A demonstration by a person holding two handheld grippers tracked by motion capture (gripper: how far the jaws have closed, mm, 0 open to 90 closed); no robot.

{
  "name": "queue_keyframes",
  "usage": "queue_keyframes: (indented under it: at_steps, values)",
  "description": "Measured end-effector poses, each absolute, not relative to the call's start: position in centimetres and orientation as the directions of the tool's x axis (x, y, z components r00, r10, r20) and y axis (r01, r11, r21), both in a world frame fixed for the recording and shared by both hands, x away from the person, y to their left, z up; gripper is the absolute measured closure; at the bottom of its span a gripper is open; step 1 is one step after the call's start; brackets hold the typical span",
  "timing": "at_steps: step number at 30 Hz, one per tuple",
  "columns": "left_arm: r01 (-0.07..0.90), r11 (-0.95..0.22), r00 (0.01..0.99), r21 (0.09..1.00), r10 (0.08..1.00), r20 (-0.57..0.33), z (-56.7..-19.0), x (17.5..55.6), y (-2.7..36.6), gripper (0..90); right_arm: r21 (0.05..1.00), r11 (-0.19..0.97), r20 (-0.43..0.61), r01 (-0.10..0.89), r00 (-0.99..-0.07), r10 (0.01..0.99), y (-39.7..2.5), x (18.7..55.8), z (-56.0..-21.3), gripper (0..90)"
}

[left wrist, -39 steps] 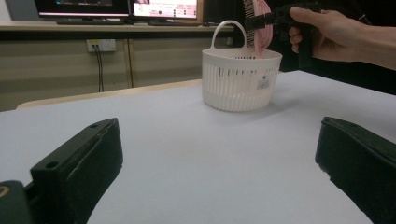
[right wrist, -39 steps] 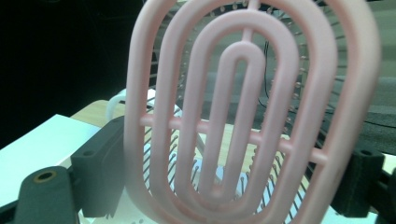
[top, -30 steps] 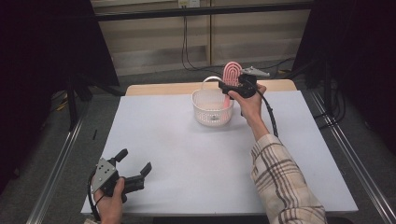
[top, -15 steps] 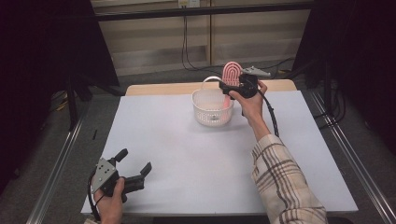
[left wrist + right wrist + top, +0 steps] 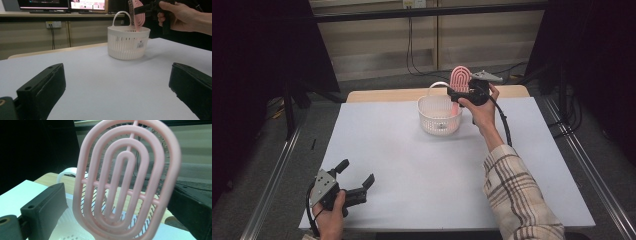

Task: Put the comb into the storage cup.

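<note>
Right gripper (image 5: 456, 93) grips pink hairbrush (image 5: 459, 80) above white table (image 5: 422, 165).

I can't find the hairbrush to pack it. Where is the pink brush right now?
In the high view the pink brush stands upright at the far side of the table, held by the right gripper, its lower end inside the white basket.

The surface (image 5: 412, 165) lies open throughout; only the basket (image 5: 439, 114), at 12 o'clock near its far edge, blocks passage.
</note>
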State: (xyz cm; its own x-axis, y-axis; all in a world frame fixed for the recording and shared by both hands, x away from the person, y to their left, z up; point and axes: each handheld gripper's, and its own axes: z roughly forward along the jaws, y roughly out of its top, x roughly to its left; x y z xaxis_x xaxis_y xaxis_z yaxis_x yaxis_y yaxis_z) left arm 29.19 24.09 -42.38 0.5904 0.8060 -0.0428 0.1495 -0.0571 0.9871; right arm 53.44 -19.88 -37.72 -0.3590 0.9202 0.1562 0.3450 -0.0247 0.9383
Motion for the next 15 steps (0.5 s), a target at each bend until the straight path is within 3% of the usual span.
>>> queue_keyframes:
  at_steps: [15]
  values:
    - [0.143, -0.046, 0.584, 0.989, 0.81, -0.047, -42.3, 29.1, 24.0, 1.1, 0.947, -0.058, 0.174, 0.316, -0.354, 0.919, -20.9, 52.3, -37.2, 0.8]
